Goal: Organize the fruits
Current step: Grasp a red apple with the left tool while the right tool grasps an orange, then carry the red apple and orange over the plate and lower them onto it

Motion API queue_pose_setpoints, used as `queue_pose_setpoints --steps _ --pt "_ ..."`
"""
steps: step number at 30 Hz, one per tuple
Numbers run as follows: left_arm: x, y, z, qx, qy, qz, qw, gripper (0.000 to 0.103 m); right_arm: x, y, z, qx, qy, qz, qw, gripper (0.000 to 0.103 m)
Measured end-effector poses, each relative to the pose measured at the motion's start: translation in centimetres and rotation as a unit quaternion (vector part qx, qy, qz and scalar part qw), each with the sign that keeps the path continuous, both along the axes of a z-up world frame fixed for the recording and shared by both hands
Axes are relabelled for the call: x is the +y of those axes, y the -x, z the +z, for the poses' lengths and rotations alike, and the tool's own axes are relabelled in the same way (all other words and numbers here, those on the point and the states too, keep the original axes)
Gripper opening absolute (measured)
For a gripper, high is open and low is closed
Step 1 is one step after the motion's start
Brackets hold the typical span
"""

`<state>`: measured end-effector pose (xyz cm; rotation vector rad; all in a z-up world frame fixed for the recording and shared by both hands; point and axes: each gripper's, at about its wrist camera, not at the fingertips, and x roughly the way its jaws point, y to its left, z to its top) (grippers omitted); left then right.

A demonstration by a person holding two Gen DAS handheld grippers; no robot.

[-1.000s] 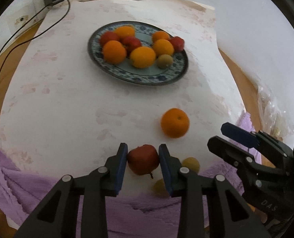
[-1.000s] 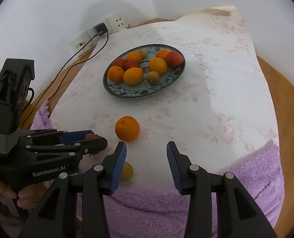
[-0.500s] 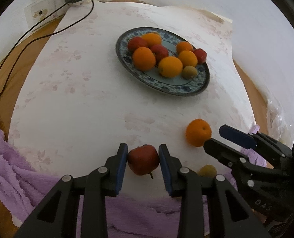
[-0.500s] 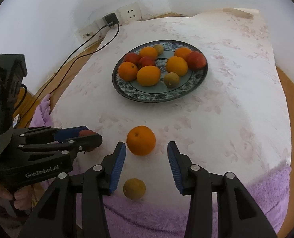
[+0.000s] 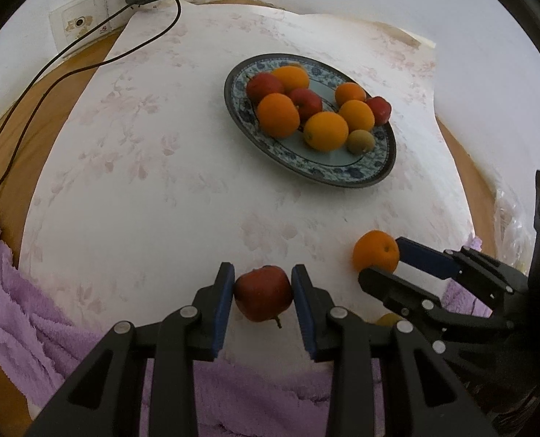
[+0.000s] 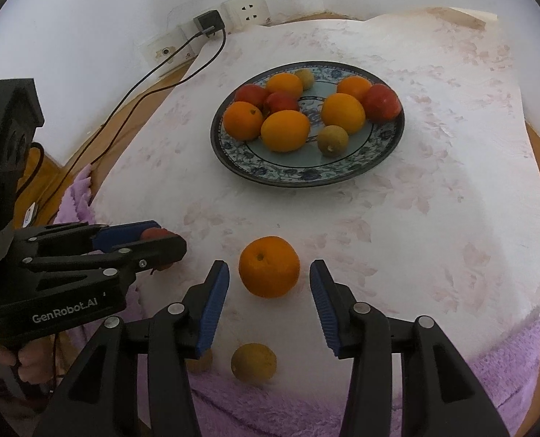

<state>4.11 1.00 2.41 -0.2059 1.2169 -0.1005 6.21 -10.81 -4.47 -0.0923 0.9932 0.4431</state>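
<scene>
Left gripper clamped on the round dark-red apple; right gripper, fingers spread, straddles the loose round orange, patterned blue-rimmed ceramic plate at twelve o'clock.

Soft diffuse daylight, source unclear. White cloth near blown-out at far edge. Faint shadows under plate. Strong fisheye bending, dark corner vignette. Focus mostly sharp.
</scene>
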Motion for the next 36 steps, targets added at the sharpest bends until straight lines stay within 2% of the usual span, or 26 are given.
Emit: queue_pose_setpoints --steps 4,10,22,36 --pt "0.1 -0.1 0.0 0.000 0.000 0.000 1.0000 0.034 0.1 -0.2 -0.3 0.006 0.000 0.004 1.000 0.047" --pt "0.1 -0.2 0.0 0.000 0.001 0.000 1.0000 0.034 0.3 -0.3 -0.5 0.006 0.007 0.009 1.000 0.037" --pt "-0.2 -0.8 0.3 -0.004 0.002 -0.004 1.0000 0.034 0.0 -0.1 -0.2 0.002 0.001 0.006 1.000 0.036" --pt "-1.6 -2.9 3.0 -0.044 0.005 -0.030 0.9985 0.034 -1.9 -0.4 2.3 -0.029 -0.003 -0.020 0.999 0.036"
